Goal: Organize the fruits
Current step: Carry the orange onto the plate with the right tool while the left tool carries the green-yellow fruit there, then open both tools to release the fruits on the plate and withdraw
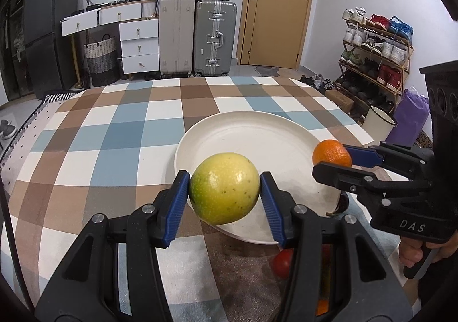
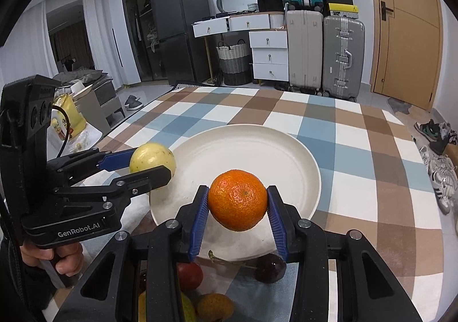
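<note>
My left gripper (image 1: 224, 193) is shut on a yellow-green round fruit (image 1: 224, 187) and holds it above the near left rim of a white plate (image 1: 243, 135). My right gripper (image 2: 237, 204) is shut on an orange (image 2: 237, 200) and holds it above the plate's (image 2: 243, 150) near edge. Each gripper shows in the other's view: the right gripper (image 1: 333, 160) with the orange (image 1: 330, 151), the left gripper (image 2: 148, 164) with the yellow-green fruit (image 2: 151, 157). The plate holds nothing.
A red fruit (image 2: 189, 276), a dark cherry with stem (image 2: 270, 267), a small orange fruit (image 2: 213, 307) and a yellow one (image 2: 187, 309) lie below the grippers on the checked tablecloth (image 2: 357, 150). Suitcases, drawers and a shoe rack (image 1: 375, 47) stand beyond the table.
</note>
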Motion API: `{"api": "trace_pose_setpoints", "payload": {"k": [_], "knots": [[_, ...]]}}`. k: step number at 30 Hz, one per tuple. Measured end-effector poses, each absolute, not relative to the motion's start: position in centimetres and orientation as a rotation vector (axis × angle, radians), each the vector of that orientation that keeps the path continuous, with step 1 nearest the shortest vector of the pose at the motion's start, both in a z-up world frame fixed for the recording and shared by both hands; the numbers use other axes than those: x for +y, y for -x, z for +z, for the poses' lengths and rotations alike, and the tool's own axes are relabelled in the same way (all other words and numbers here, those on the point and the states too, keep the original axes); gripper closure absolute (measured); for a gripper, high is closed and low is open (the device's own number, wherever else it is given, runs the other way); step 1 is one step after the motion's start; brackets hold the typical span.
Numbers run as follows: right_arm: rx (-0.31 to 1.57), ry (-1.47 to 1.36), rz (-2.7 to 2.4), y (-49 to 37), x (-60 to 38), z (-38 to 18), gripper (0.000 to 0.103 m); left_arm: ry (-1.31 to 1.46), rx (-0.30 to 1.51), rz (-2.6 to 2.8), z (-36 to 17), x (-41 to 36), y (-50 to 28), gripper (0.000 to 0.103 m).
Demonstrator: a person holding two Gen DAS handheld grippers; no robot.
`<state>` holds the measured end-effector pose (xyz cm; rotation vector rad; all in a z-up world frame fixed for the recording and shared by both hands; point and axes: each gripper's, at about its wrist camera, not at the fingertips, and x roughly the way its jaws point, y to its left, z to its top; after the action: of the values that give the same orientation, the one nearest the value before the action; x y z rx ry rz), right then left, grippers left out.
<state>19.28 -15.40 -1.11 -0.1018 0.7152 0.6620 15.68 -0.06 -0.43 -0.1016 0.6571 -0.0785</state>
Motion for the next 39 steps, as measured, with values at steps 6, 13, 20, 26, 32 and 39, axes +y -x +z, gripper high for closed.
{"api": "trace_pose_setpoints", "payload": {"k": [6, 13, 20, 26, 32, 39], "knots": [[0.788, 0.082, 0.644, -21.0, -14.9, -2.7, 0.062, 0.072, 0.687, -0.064, -1.7, -0.3, -16.9, 0.055], [0.855, 0.074, 0.623, -22.1, -14.6, -3.9, 0.062, 0.065, 0.701, -0.072, -2.1, -0.7, -17.4, 0.055], [0.826, 0.098, 0.612, -21.7, -14.4, -3.7, 0.062, 0.040, 0.707, -0.078, -2.4, -1.3, -17.6, 0.055], [0.841, 0.079, 0.607, -22.1, -14.8, -4.2, 0.062, 0.015, 0.725, -0.075, -2.7, -1.6, -17.8, 0.055], [0.845, 0.049, 0.603, -22.5, -15.1, -4.4, 0.060, 0.025, 0.735, -0.079, -3.0, -1.4, -18.0, 0.055], [0.783, 0.048, 0.603, -21.3, -16.2, -3.0, 0.032, 0.032, 0.680, -0.054, -1.5, -1.0, -16.6, 0.026]]}}
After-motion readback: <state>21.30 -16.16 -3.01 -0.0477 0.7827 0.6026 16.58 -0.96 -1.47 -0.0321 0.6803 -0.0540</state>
